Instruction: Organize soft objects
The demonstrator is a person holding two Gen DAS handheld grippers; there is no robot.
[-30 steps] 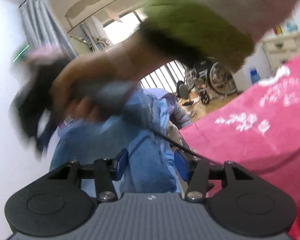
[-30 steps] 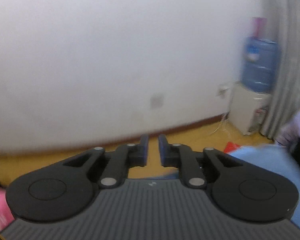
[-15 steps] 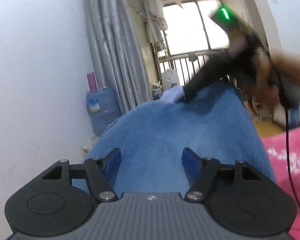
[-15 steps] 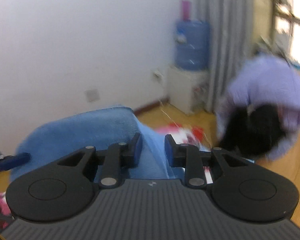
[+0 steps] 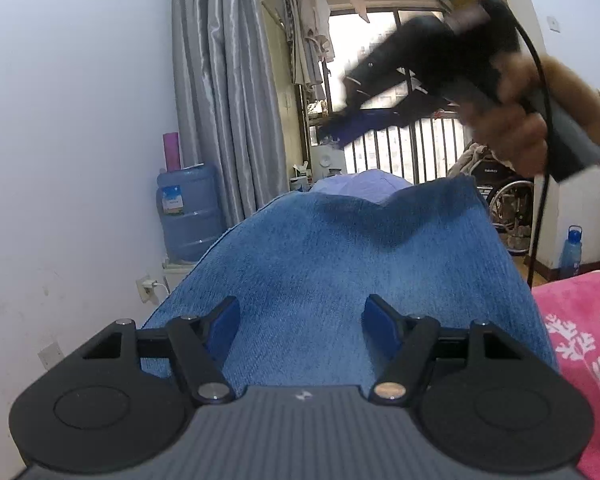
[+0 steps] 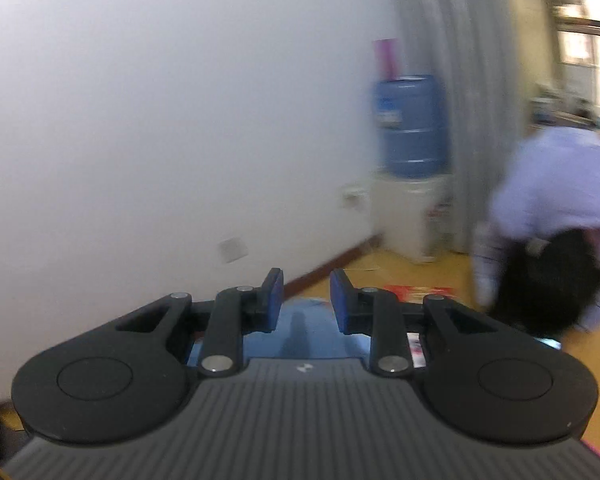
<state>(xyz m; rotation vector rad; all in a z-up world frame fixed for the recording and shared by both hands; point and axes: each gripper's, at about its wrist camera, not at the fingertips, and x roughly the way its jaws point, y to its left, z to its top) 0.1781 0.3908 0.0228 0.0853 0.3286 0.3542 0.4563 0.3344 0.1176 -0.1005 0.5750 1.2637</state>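
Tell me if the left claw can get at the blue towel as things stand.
Probably yes: the left claw stands open, the blue towel lies directly beneath and ahead of its fingers, and nothing sits between them.

blue water jug (image 5: 190, 214) on white dispenser (image 6: 412, 216) | grey curtain (image 5: 224, 80) beside it | wheelchair (image 5: 508, 196) by window

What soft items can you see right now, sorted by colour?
Blue: 1, the blue towel
Pink: 1, the pink floral blanket
Lavender: 1, a lavender cloth just past the towel's far edge
Total: 3
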